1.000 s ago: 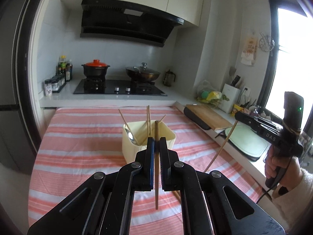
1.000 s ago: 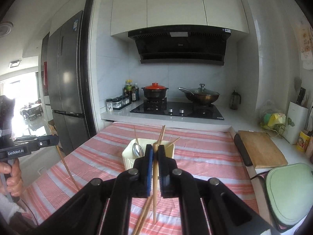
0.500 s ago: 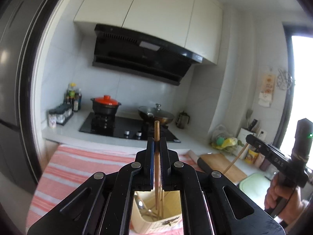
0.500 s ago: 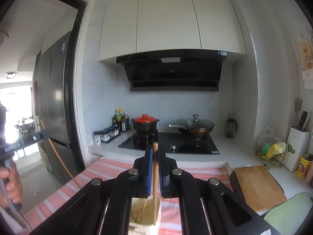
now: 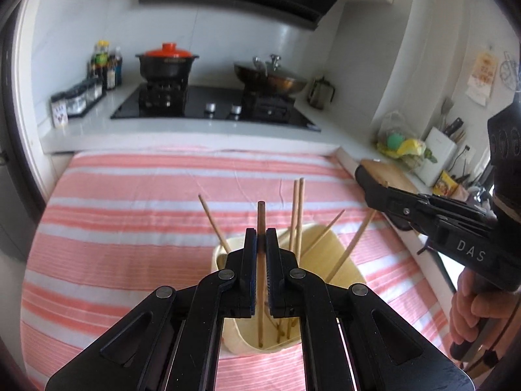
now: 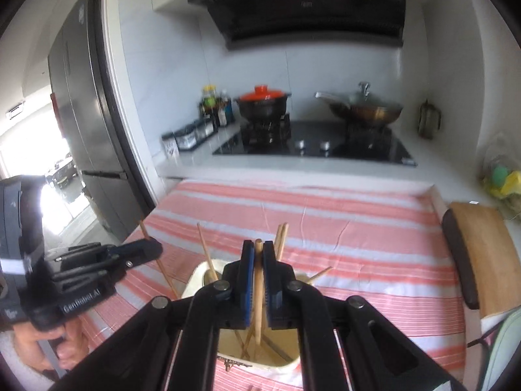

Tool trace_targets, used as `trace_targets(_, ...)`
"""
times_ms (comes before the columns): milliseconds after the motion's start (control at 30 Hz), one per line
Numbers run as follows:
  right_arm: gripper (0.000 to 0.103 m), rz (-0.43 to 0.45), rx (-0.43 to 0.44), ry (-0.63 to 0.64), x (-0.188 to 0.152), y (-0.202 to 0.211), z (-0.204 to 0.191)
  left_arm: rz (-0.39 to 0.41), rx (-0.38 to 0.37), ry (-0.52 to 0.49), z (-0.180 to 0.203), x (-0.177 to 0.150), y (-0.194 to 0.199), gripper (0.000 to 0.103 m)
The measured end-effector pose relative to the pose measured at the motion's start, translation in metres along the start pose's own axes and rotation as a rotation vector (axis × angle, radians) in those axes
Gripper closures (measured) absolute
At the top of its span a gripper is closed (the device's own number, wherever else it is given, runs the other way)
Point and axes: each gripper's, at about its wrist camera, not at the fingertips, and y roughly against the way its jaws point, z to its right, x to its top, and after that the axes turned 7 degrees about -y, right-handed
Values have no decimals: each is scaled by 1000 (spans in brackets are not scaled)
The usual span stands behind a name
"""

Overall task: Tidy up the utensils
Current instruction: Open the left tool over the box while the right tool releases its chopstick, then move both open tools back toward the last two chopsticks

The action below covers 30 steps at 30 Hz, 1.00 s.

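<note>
Both chopsticks lowered into cream holder point(image 5: 338, 260), fingers pinching them, striped cloth point(image 5: 130, 228), stove point(image 5: 211, 104) behind.

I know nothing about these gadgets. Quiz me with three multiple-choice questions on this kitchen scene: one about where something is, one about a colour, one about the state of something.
1. Where does the cream utensil holder stand?
A. on the striped cloth
B. on the stove
C. on the cutting board

2. What colour is the lid of the black pot?
A. green
B. red-orange
C. white

3. What is the left gripper doing?
A. gaping open, empty
B. shut on a spoon
C. shut on a chopstick

Answers:
1 A, the striped cloth shows all around the holder.
2 B, the lid is bright red-orange.
3 C, its jaws pinch the chopstick, whose lower end dips into the holder.
</note>
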Motion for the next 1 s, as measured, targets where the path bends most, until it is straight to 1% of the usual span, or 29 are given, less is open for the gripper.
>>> trace_targets(33,97,-5,1,4,0,-7,-1,-15,8,0,2,-1,-4,99)
trace_targets(100,95,3,-8,24,-4,-15,-8,-37,40,10,5,-3,-5,94)
trace_targets(133,86,-3,-17,29,-7,-16,-11,-43,40,17,7,-5,0,82)
trace_targets(167,79,-12,-16,25,-8,-15,-14,-43,41,25,8,-5,9,69)
trace_targets(200,66,-7,-4,14,-9,-8,-17,-29,49,22,9,-6,24,58)
trace_targets(233,65,18,13,8,-11,6,-20,-14,60,8,10,-7,37,54)
trace_targets(267,65,42,22,13,-14,21,-21,3,77,-18,12,-10,54,49)
trace_targets(300,65,70,26,30,-14,41,-26,14,91,-55,15,-15,77,47)
trace_targets(333,65,100,26,56,-16,64,-32,20,98,-83,17,-18,92,45)
trace_targets(367,65,122,30,83,-19,88,-35,27,104,-121,20,-27,117,40)
trace_targets(400,65,141,35,114,-22,115,-38,32,107,-145,21,-34,134,36)
trace_targets(467,65,181,38,184,-30,171,-42,49,118,-193,25,-59,177,22)
trace_targets(500,65,208,32,218,-36,198,-43,50,116,-211,29,-72,191,19)
trace_targets(533,63,242,17,253,-46,226,-42,50,111,-222,32,-82,200,14)
trace_targets(567,59,269,-2,279,-55,245,-41,51,105,-222,36,-97,208,11)
trace_targets(600,53,297,-27,304,-68,263,-39,52,98,-204,40,-115,211,10)
trace_targets(667,52,339,-78,321,-98,280,-33,56,77,-147,49,-148,208,10)
trace_targets(733,52,344,-112,282,-141,272,-23,44,41,-59,59,-185,191,10)
trace_targets(767,52,320,-106,237,-164,261,-17,22,8,-16,64,-203,179,10)
trace_targets(800,52,273,-84,180,-191,241,-10,-24,-24,32,69,-222,162,10)
trace_targets(833,52,207,-54,125,-219,217,-4,-74,-44,62,75,-240,150,10)
trace_targets(867,52,136,-45,85,-243,194,-1,-122,-55,78,80,-255,138,10)
trace_targets(900,55,64,-52,57,-270,169,0,-175,-57,72,86,-267,124,10)
trace_targets(933,65,2,-51,41,-294,147,-1,-206,-45,48,92,-275,118,12)
trace_targets(967,69,-49,-40,28,-312,132,-3,-224,-19,16,99,-280,114,12)
trace_targets(1000,72,-86,-27,7,-327,120,-4,-222,-2,-10,105,-284,113,12)
